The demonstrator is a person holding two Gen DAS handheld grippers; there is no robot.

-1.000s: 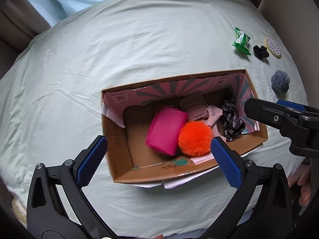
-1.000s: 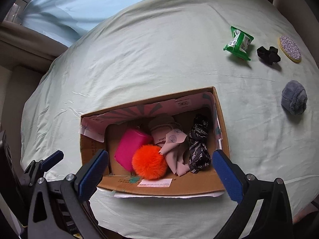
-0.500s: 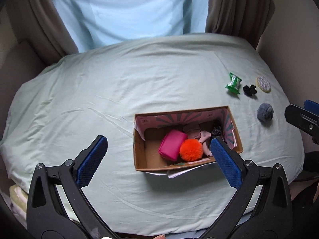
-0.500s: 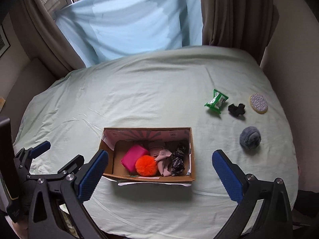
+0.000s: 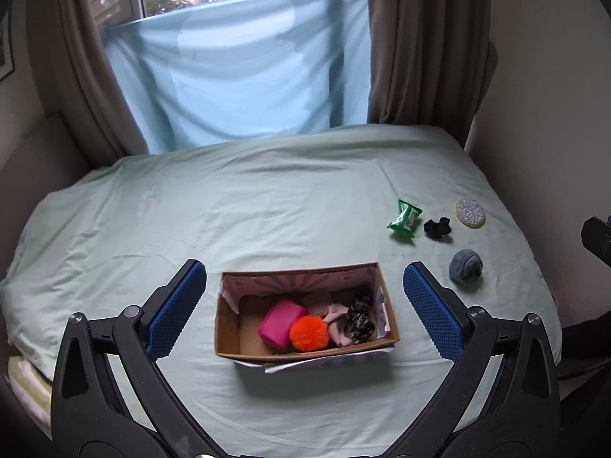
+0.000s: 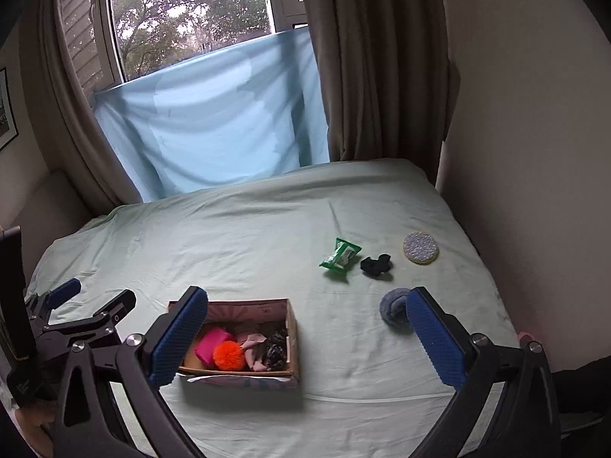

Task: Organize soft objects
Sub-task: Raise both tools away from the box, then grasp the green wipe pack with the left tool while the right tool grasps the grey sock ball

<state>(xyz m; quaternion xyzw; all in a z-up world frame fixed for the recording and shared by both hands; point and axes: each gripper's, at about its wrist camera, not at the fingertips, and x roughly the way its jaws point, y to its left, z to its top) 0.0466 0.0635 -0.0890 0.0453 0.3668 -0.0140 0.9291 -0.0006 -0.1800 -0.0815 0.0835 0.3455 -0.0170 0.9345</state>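
Observation:
A cardboard box (image 5: 225,324) (image 6: 292,337) sits on the pale green bed. Inside it lie a pink pouch (image 5: 280,322), an orange pom-pom (image 5: 308,333) (image 6: 228,355), pale pink cloth (image 5: 336,322) and a black patterned scrunchie (image 5: 359,318). On the sheet to the right lie a grey-blue fluffy ball (image 5: 465,265) (image 6: 393,308), a black scrunchie (image 5: 437,227) (image 6: 376,265), a green packet (image 5: 404,222) (image 6: 340,257) and a round glittery pad (image 5: 470,212) (image 6: 421,247). My left gripper (image 5: 303,309) stands open and empty, high above the box. My right gripper (image 6: 305,336) is open and empty too.
The bed (image 5: 267,198) fills the room between a wall on the right and a ledge on the left. A blue sheet (image 5: 236,76) hangs over the window behind it, with brown curtains on both sides. The left gripper's body (image 6: 76,316) shows at the right wrist view's left edge.
Both grippers have pulled back and up from the box, so the whole bed, the window and the curtains now show. Both stay open and empty.

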